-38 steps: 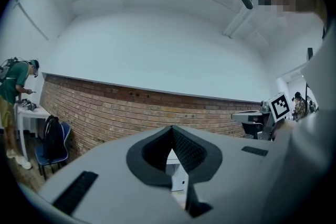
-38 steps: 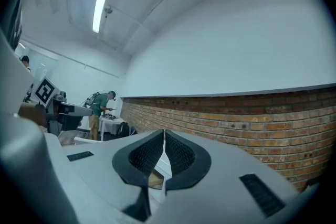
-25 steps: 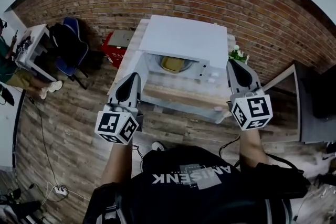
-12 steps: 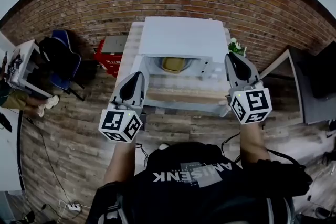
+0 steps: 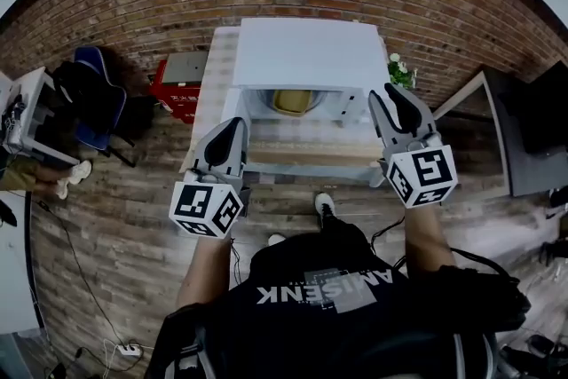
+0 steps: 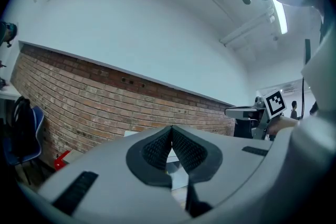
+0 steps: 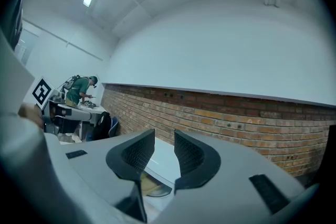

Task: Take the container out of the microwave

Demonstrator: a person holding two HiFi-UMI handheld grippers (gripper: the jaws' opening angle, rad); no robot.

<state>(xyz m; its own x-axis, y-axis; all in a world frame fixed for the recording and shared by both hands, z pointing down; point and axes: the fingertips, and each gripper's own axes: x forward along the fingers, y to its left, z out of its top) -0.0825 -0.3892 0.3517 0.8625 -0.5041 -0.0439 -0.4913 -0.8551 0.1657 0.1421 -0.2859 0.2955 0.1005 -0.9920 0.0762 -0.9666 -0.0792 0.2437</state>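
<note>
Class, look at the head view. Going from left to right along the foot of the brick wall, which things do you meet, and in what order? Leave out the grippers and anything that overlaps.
chair → red box → microwave → flowers

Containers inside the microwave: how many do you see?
1. A yellowish container sits in the open microwave's cavity, near its middle. The cavity's back is hidden, so another may be there.
</note>
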